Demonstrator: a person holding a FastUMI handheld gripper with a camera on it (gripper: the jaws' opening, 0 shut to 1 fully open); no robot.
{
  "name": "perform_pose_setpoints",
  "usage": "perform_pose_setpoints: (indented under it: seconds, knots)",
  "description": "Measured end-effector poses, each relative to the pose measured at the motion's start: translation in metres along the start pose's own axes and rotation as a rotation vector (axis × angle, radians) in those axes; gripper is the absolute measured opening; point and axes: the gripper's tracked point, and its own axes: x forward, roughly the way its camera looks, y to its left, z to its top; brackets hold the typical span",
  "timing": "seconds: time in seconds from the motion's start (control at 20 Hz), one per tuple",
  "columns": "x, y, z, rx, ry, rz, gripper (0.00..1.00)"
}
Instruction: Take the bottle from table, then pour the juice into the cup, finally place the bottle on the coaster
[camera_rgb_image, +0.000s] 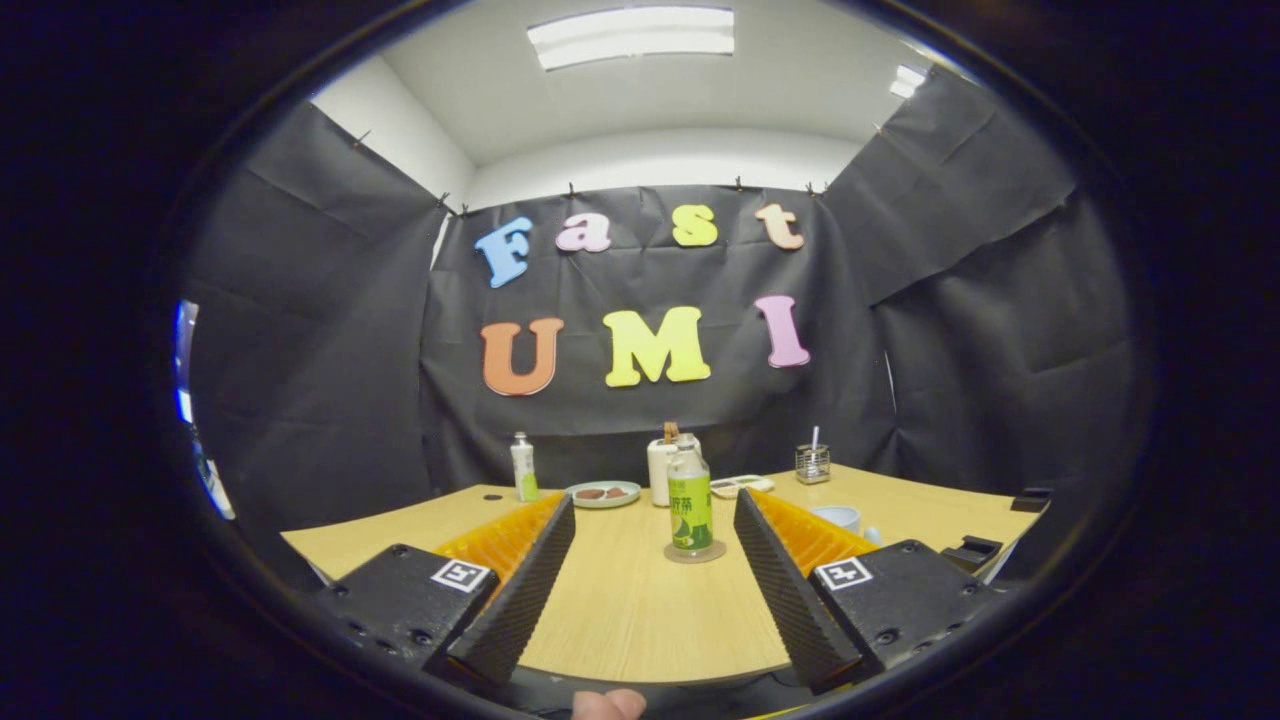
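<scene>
From my seat I see the tool (655, 580) spread wide over the near part of the desk (620, 610), its two fingers (525, 590) splayed apart with nothing between them but bare wood. It grips nothing.

The bottle (690, 505) stands upright on the coaster (695, 552), just ahead of the fingertips and a little toward the right-hand finger, apart from both. It has a green label and a pale cap. The coaster is a small round disc under its base.

The cup (838, 517) sits to the right of the bottle, partly hidden behind the right finger; I can make out only its pale rim and upper wall, so I cannot tell what is in it.

Beyond the bottle, near the back of the desk, I see a white jug-like container (662, 470) directly behind it, a plate (603, 494) with some dark pieces of food on it to its left, and a second small bottle (523, 467) further left. To the right of the container lies a shallow tray (742, 485), and further right a small wire holder (812, 462) with a white stick in it.

A fingertip (608, 704) of the person holding the rig shows just below the desk's near edge.
</scene>
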Motion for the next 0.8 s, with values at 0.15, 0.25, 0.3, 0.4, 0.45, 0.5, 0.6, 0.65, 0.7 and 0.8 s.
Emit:
perform_pose_setpoints:
  seconds: [0.15, 0.25, 0.3, 0.4, 0.45, 0.5, 0.6, 0.65, 0.7, 0.8]
  knots:
    - [0.001, 0.001, -0.007, -0.024, 0.023, -0.026, 1.0]
    - [0.003, 0.008, -0.004, -0.028, 0.02, -0.023, 1.0]
    - [0.004, 0.009, -0.004, -0.033, 0.021, -0.024, 1.0]
    - [0.008, 0.014, -0.007, -0.04, 0.032, -0.019, 1.0]
    - [0.008, 0.015, -0.009, -0.041, 0.036, -0.018, 1.0]
    - [0.008, 0.017, -0.008, -0.042, 0.036, -0.014, 1.0]
    - [0.007, 0.02, -0.005, -0.047, 0.032, -0.014, 1.0]
    - [0.007, 0.02, -0.004, -0.044, 0.024, -0.016, 1.0]
    - [0.007, 0.021, -0.002, -0.039, 0.018, -0.017, 1.0]
    - [0.008, 0.025, -0.002, -0.037, 0.01, -0.011, 1.0]
